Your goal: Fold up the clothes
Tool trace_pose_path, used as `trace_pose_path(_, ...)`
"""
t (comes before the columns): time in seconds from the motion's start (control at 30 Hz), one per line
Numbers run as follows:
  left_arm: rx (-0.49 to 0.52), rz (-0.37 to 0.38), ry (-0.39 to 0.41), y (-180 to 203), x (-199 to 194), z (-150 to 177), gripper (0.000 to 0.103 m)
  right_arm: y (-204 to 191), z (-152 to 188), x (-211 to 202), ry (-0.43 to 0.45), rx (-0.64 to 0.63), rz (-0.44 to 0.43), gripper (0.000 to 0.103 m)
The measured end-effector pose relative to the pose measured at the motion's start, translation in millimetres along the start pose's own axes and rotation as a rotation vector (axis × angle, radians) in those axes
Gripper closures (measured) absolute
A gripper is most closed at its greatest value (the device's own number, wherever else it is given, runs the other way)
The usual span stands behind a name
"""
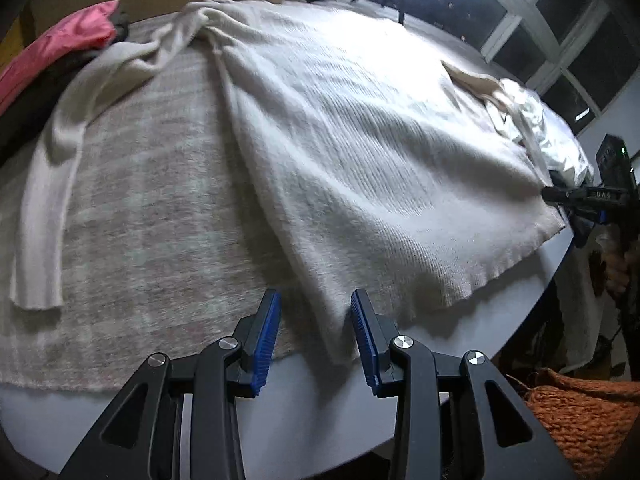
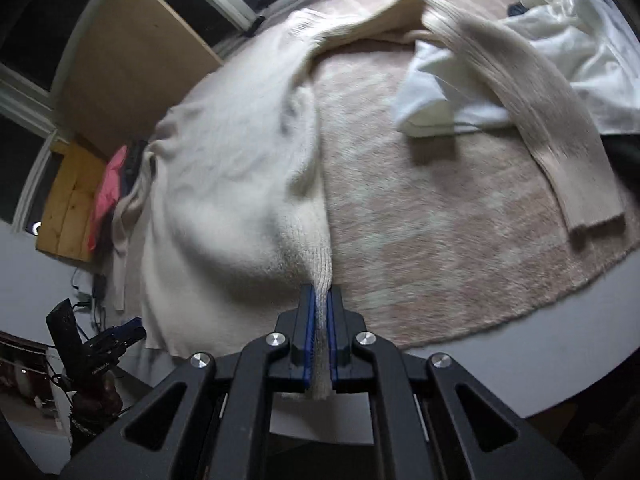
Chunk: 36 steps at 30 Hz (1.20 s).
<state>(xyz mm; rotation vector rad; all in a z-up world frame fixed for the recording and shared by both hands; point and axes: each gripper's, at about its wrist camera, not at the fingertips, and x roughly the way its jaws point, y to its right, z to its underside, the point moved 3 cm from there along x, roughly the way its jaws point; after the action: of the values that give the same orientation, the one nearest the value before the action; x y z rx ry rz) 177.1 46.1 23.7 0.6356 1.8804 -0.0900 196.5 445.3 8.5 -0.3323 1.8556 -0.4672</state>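
A cream knitted sweater (image 1: pixel 360 140) lies spread on a pinkish-grey blanket (image 1: pixel 152 208) over a round grey table (image 1: pixel 304 408). My left gripper (image 1: pixel 316 298) is open, its blue pads on either side of the sweater's near hem corner, not closed on it. One sleeve (image 1: pixel 44 200) trails off to the left. In the right wrist view my right gripper (image 2: pixel 320 294) is shut on the sweater's ribbed hem (image 2: pixel 322 272), pulling it up into a ridge. The other sleeve (image 2: pixel 540 120) lies across the blanket (image 2: pixel 420 220). The right gripper (image 1: pixel 560 196) also shows at the sweater's far hem corner.
A crumpled white garment (image 2: pixel 560 32) lies at the blanket's far side, partly under the sleeve. A pink cloth (image 1: pixel 60 44) sits at the far left edge. An orange knit (image 1: pixel 588 412) hangs below the table rim. A brown board (image 2: pixel 132 64) and a wooden crate (image 2: pixel 68 204) stand behind.
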Motion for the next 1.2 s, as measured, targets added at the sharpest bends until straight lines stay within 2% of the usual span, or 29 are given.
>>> trace_pose_path(0.07, 0.026, -0.003, 0.006, 9, 3, -3, 0.073, 2, 2, 5, -0.015, 0.000, 0.005, 0.097)
trace_pose_path(0.1, 0.038, -0.004, 0.009, 14, 5, -4, 0.098, 1, 4, 9, -0.022, -0.004, 0.007, 0.097)
trace_pose_path(0.2, 0.045, 0.025, 0.040, 21, -4, -12, 0.099, -2, 16, 14, -0.039, -0.001, -0.013, 0.097)
trace_pose_path(0.27, 0.042, 0.031, 0.078, 18, -31, -17, 0.099, -7, 17, 3, -0.026, 0.025, -0.072, 0.097)
trace_pose_path(0.33, 0.034, 0.019, 0.112, 11, -61, -21, 0.099, -18, 13, -13, 0.025, 0.030, -0.142, 0.097)
trace_pose_path(0.4, 0.032, -0.005, 0.133, 5, -80, -24, 0.098, -20, 13, -30, 0.080, 0.015, -0.146, 0.097)
trace_pose_path(0.43, 0.034, -0.020, 0.137, 4, -85, -26, 0.098, -17, 16, -24, 0.064, 0.014, -0.119, 0.097)
trace_pose_path(0.57, 0.109, -0.074, 0.012, 17, -42, -16, 0.097, -6, 26, 3, -0.001, 0.011, -0.011, 0.097)
trace_pose_path(0.63, 0.110, -0.069, -0.024, 16, -31, -4, 0.097, 0, 31, 16, -0.034, 0.009, 0.044, 0.097)
trace_pose_path(0.67, 0.101, -0.066, -0.025, 14, -32, 0, 0.096, 0, 33, 21, -0.049, 0.001, 0.066, 0.097)
trace_pose_path(0.77, 0.055, -0.046, -0.007, 2, -36, 4, 0.081, -14, 33, 21, -0.070, -0.058, 0.098, 0.096)
trace_pose_path(0.83, -0.008, -0.019, 0.004, -10, -34, 0, 0.080, -21, 30, 19, -0.070, -0.084, 0.121, 0.095)
trace_pose_path(0.93, -0.012, 0.006, -0.002, -6, -16, -2, 0.080, -27, 22, 13, -0.061, -0.090, 0.140, 0.088)
trace_pose_path(1.0, 0.003, 0.019, -0.021, 3, -2, -2, 0.080, -29, 16, 9, -0.046, -0.100, 0.147, 0.087)
trace_pose_path(1.13, 0.063, 0.010, -0.014, 23, 16, -4, 0.081, -34, 12, 8, -0.050, -0.135, 0.157, 0.087)
trace_pose_path(1.17, 0.072, 0.016, -0.001, 28, 16, -6, 0.096, -34, 13, 8, -0.054, -0.141, 0.159, 0.087)
trace_pose_path(1.2, 0.081, 0.023, 0.012, 32, 16, -7, 0.098, -33, 14, 9, -0.058, -0.144, 0.160, 0.087)
